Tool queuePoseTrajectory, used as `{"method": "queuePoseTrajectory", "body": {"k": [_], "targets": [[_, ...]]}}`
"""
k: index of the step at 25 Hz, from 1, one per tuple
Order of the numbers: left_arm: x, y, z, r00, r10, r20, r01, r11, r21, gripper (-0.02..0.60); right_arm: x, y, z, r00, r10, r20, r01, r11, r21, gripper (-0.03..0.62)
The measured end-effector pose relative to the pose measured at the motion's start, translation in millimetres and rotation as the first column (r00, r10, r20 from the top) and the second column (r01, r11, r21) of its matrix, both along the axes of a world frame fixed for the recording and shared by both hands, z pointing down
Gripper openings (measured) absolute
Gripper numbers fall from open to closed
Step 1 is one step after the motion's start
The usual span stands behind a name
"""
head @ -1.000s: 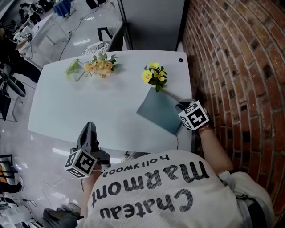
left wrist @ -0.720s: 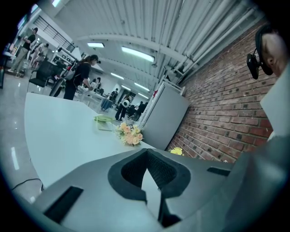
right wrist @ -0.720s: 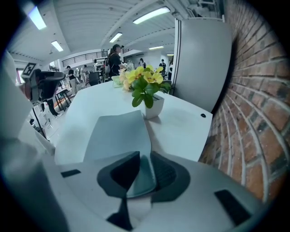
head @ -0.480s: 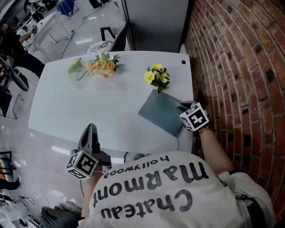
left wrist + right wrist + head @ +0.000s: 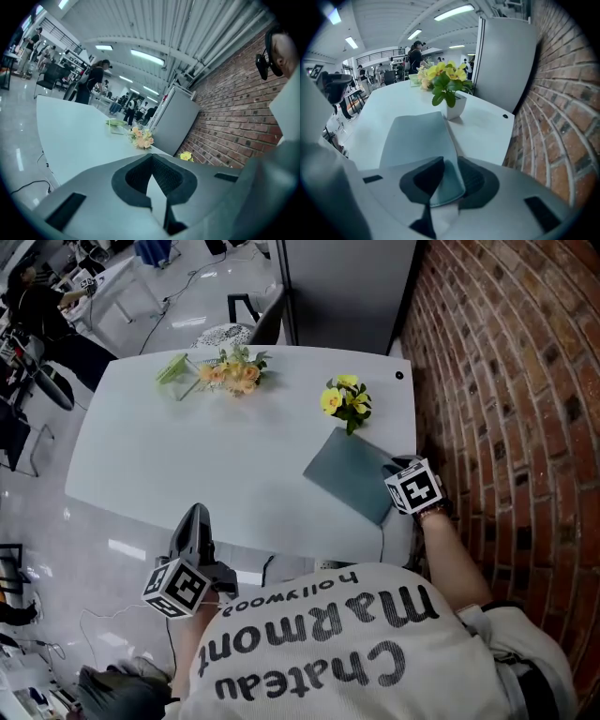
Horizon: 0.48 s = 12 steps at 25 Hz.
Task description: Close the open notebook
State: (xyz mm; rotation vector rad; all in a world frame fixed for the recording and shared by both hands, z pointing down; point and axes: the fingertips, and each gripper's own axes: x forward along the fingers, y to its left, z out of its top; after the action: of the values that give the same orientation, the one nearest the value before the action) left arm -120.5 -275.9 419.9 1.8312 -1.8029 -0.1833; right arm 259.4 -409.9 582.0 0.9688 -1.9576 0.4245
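Observation:
The notebook (image 5: 349, 472) lies shut and flat on the white table (image 5: 187, 456), grey-blue cover up, near the right edge. My right gripper (image 5: 387, 469) points steeply down at its near right corner. In the right gripper view the notebook's (image 5: 417, 136) corner sits between the jaws of that gripper (image 5: 449, 164), which have just been opening; the pads no longer squeeze it, so it is open. My left gripper (image 5: 195, 514) hovers at the table's near edge, far from the notebook. Seen from the left gripper view, that gripper (image 5: 151, 157) is shut with nothing in it.
A white pot of yellow flowers (image 5: 347, 399) stands just beyond the notebook. An orange bouquet (image 5: 234, 373) and a green item (image 5: 173, 371) lie at the far side. A brick wall (image 5: 506, 381) runs along the right. A person's white shirt (image 5: 319, 643) fills the foreground.
The head view has drifted, so the table sits a little further right. My left gripper has edged slightly towards the table. The right gripper stays at the notebook's corner.

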Motion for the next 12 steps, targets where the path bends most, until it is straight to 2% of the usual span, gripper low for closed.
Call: {"method": "queuePoseTrajectory", "body": {"k": [6,12], "targets": [[-16,18,-8,1.000,0.006,0.008,-0.006,1.000,0.014,0.002,2,-1,2,0.995,0.098,-0.021,-0.096,0.993,0.074,0.098],[-38,48,-9,1.000,-0.003,-0.002,0.003,1.000,-0.001,0.002,3,2,1,0.989,0.130,-0.076,-0.123,0.989,0.087,0.098]]}}
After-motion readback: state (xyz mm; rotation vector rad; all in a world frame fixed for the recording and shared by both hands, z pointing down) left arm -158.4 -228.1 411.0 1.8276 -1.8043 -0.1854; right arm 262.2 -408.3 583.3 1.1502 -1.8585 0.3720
